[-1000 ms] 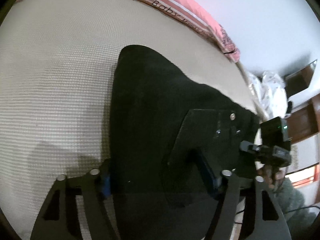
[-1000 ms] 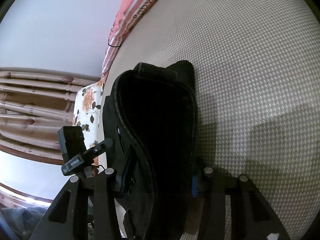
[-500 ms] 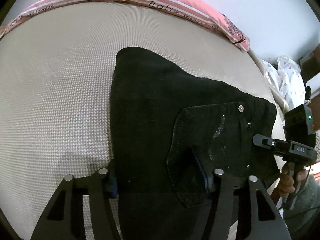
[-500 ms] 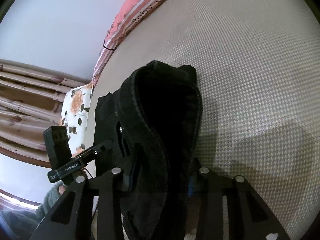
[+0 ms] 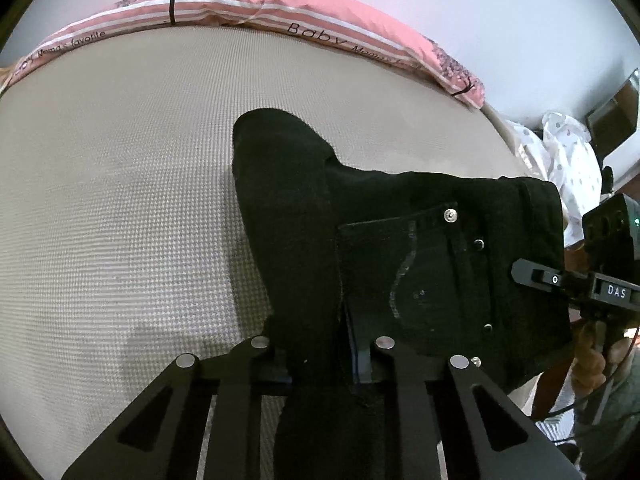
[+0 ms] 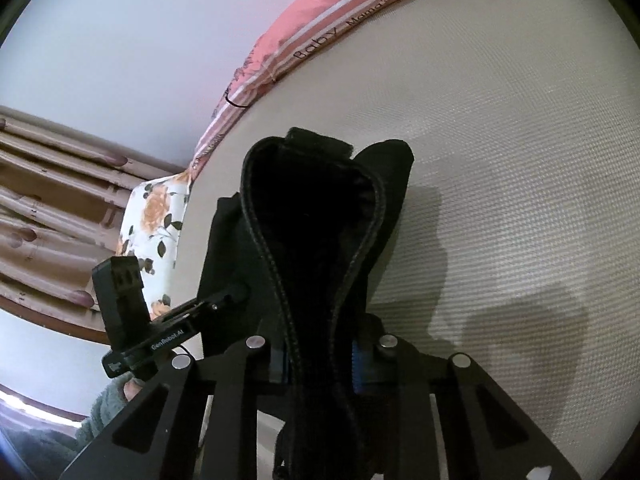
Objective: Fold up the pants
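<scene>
- Left wrist view: black pants [image 5: 400, 248], rear pocket and metal rivets showing, drape across the beige bed [image 5: 120, 200]. The left hand-held gripper [image 5: 324, 360] has just been closing and is clamped on the fabric edge nearest the camera.
- Right wrist view: the stitched waistband [image 6: 320, 208] of the pants loops upward over the bed [image 6: 520, 160]. The right hand-held gripper [image 6: 320, 364], jaws just closing, pinches the waistband between its pads.

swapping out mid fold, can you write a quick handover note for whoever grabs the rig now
Left gripper: jaws just closed on the pants near the back pocket.
Right gripper: jaws just closed on the waistband.
Pants: black, bunched and partly raised off the bed, one end trailing toward the pink pillow.
Done: both grips set.
Left: likely lift, lay flat, fold.
</scene>
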Tool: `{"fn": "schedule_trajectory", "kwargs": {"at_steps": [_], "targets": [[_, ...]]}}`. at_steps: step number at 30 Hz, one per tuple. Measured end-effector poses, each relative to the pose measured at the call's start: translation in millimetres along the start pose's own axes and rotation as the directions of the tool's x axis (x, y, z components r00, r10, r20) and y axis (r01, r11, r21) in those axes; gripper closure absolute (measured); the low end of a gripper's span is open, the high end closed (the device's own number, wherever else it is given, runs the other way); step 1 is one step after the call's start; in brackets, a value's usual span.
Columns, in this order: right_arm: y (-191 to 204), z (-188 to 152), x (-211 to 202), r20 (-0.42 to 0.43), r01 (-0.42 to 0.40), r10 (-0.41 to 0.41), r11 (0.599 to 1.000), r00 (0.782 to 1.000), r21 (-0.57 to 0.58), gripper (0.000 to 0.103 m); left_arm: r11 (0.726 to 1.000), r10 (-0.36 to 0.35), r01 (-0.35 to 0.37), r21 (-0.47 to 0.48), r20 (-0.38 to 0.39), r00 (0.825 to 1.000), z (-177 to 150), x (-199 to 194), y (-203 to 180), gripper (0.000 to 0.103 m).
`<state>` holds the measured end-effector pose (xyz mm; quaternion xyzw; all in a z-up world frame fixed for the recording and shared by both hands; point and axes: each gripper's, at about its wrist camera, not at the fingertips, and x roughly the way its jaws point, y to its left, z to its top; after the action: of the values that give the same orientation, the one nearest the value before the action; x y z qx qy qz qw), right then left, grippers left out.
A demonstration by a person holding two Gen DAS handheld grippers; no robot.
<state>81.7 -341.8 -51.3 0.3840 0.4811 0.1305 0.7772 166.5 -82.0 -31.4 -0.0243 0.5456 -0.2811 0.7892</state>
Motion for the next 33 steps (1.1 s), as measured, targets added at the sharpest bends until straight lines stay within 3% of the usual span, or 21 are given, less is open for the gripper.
{"fn": "schedule_trajectory", "kwargs": {"at_steps": [7, 10, 18, 29, 32, 33], "targets": [[13, 12, 17, -0.014, -0.038, 0.038, 0.999, 0.999, 0.004, 0.083, 1.0, -0.022, 0.023, -0.02, 0.043, 0.999, 11, -23, 12, 0.085], [23, 28, 31, -0.024, -0.052, 0.052, 0.999, 0.998, -0.013, 0.083, 1.0, 0.008, -0.007, -0.016, 0.065, 0.998, 25, -30, 21, 0.085], [56, 93, 77, -0.035, -0.064, 0.061, 0.994, 0.998, -0.085, 0.083, 0.996, 0.068, -0.061, -0.058, 0.117, 0.991, 89, -32, 66, 0.085], [60, 163, 125, -0.034, -0.047, 0.044, 0.992, 0.998, -0.114, 0.083, 0.991, 0.116, -0.105, -0.084, 0.136, 0.984, 136, 8, 108, 0.085], [50, 166, 137, -0.029, 0.009, -0.013, 0.99, 1.0, -0.137, 0.082, 0.985, 0.155, -0.146, -0.091, 0.114, 0.981, 132, 25, 121, 0.079], [45, 165, 140, -0.022, 0.041, -0.045, 0.989, 0.999, -0.144, 0.076, 0.985, 0.156, -0.146, -0.094, 0.105, 0.982, 130, 30, 126, 0.076]]}}
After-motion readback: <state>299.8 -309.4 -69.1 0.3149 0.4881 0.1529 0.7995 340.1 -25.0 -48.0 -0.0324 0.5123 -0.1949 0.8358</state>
